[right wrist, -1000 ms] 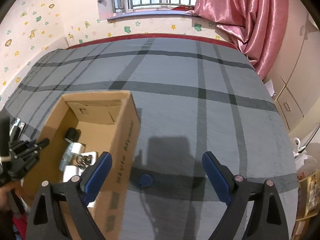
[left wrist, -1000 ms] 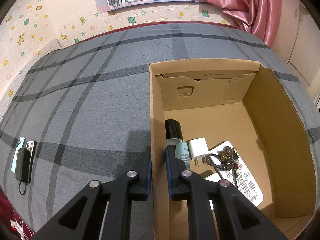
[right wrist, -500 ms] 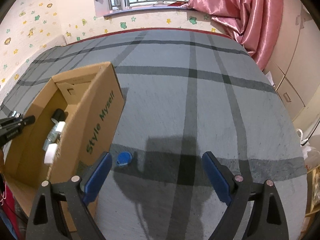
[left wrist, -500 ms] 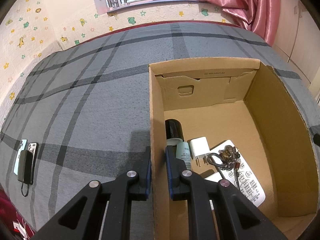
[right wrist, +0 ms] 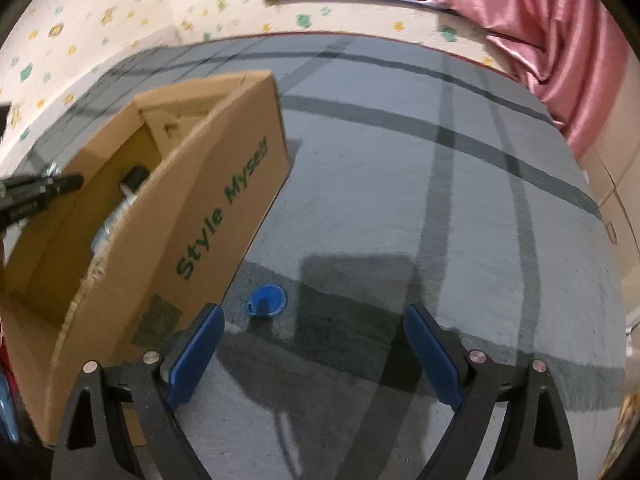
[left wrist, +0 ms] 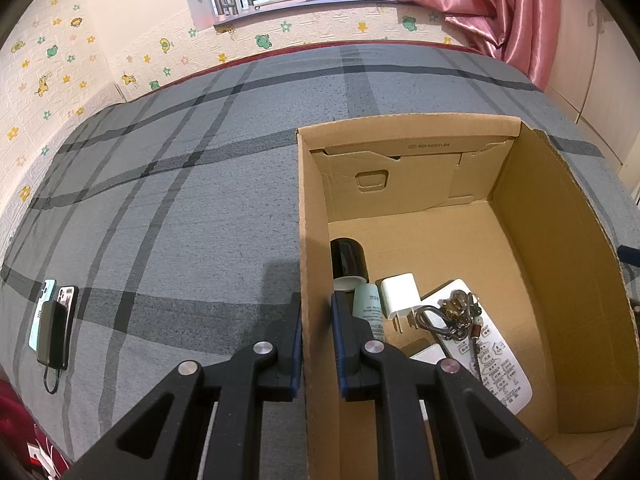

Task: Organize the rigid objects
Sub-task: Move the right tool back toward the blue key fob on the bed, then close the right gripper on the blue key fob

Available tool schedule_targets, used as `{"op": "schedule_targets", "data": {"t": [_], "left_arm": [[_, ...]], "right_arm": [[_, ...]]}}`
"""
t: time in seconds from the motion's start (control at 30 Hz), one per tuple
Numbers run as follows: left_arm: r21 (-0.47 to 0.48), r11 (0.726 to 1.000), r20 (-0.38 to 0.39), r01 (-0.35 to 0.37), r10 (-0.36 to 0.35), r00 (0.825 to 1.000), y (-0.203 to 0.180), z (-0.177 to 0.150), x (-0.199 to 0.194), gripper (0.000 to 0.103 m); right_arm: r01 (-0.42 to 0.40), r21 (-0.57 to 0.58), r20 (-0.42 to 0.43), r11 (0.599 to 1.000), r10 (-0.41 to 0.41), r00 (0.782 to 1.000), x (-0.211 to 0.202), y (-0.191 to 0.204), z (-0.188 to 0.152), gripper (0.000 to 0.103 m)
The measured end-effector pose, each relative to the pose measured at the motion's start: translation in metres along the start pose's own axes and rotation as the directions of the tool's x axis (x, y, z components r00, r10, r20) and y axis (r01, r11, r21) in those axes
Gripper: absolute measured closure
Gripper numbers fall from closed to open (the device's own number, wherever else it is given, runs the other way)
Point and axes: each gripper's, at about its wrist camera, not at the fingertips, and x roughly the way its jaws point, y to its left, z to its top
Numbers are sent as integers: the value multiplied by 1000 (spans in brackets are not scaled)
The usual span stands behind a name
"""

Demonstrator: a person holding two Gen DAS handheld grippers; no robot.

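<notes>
Lying ahead of the spread right gripper [right wrist: 314, 354]: blue cap [right wrist: 267, 300].

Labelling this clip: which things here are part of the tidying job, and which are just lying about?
Job:
cardboard box, held by left gripper
blue tag, ahead of open right gripper
boxed charger, remote

Lying about:
phones
curtain

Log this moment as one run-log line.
left hand-held gripper: shut on cardboard box wall | right hand-held gripper: open, near blue fob on bedspread
</notes>
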Motion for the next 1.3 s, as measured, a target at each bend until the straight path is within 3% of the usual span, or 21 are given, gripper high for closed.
{"op": "schedule_targets", "data": {"t": [0.37,0.73,0.9,1.03,1.1,1.13,1.3], "left_arm": [[8,1000,-4,-5,5,1000,0,1,1,89],[2,1000,-5,-2,2,1000,1,1,1,89],[4,1000,-5,-5,5,1000,0,1,2,89],[0,1000,-5,-3,3,1000,0,1,1,89],[1,1000,-5,-5,5,1000,0,1,1,89],[1,1000,-4,-5,5,1000,0,1,1,89],[1,1000,-3,-5,5,1000,0,1,1,89]], "right_arm": [[-74,-150,-97,986,60,993,41,11,0,10],[-95,-189,-140,977,69,988,70,15,1,10],[-107,-173,-147,979,81,986,70,16,0,16],[-114,-178,-146,977,88,985,67,21,0,34],[-121,-166,-148,979,97,984,66,26,2,51],[-123,-164,-147,979,99,984,67,29,3,69],[-101,-159,-135,982,80,988,63,36,3,69]]}}
